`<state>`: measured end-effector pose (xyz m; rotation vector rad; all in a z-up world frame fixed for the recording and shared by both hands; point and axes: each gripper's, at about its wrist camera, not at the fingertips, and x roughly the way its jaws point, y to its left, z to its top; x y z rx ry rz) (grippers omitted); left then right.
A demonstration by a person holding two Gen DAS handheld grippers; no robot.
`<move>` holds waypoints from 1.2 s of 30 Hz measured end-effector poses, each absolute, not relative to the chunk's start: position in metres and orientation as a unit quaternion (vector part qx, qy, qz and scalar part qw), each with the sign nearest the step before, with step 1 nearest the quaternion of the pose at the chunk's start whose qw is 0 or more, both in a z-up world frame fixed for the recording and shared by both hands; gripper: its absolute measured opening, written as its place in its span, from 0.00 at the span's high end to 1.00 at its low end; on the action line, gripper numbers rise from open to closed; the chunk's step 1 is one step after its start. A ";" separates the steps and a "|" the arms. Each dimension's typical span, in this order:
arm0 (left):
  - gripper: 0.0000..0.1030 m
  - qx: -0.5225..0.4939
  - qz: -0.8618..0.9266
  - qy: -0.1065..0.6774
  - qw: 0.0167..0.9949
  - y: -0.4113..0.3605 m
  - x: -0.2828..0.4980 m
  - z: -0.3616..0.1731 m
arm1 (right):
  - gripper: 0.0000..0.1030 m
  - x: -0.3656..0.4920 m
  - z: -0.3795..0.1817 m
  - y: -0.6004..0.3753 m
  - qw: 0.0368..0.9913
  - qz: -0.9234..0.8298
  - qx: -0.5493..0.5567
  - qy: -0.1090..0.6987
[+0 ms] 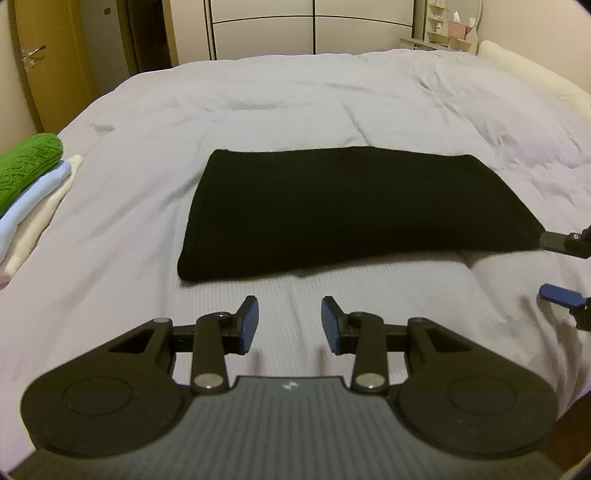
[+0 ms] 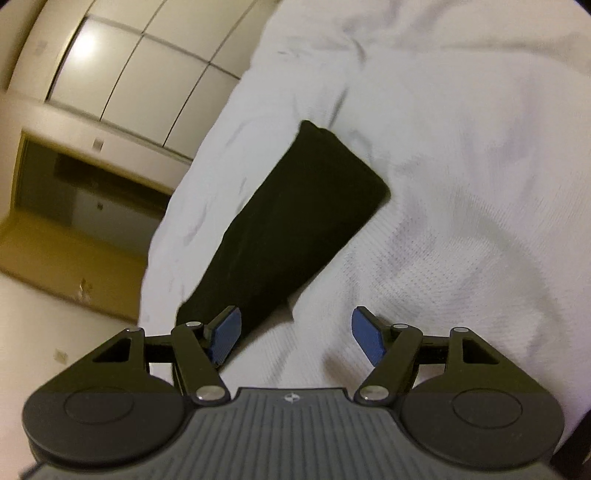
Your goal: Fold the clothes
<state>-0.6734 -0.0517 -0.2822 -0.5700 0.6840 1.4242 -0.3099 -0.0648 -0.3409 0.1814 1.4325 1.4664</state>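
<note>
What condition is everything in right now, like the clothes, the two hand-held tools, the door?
Black garment: folded into a flat rectangle on the bed, not held.
Left tool: open, empty, short of the garment's near edge.
Right tool: open, empty, at the garment's end.
Clothes pile: folded and stacked, green on top, then blue, then white.
Bed cover: spread out, wrinkled.
Door: open.

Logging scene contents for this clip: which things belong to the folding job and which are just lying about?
Job: black folded garment; left gripper, open; right gripper, open; stack of folded clothes.
Lying about: bed cover; wardrobe; door; pillow.
</note>
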 end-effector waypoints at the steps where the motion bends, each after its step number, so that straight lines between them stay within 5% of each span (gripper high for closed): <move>1: 0.68 -0.252 0.631 0.303 0.668 -0.047 -0.674 -0.283 | 0.32 -0.309 -0.345 -0.062 0.513 0.604 0.084 0.604; 28: 0.67 -0.233 0.554 0.283 0.747 0.042 -0.654 -0.310 | 0.52 -0.310 -0.382 0.007 0.562 0.552 0.129 0.602; 36: 0.66 -0.247 0.520 0.303 0.759 0.055 -0.660 -0.324 | 0.76 -0.320 -0.366 0.017 0.603 0.581 0.061 0.544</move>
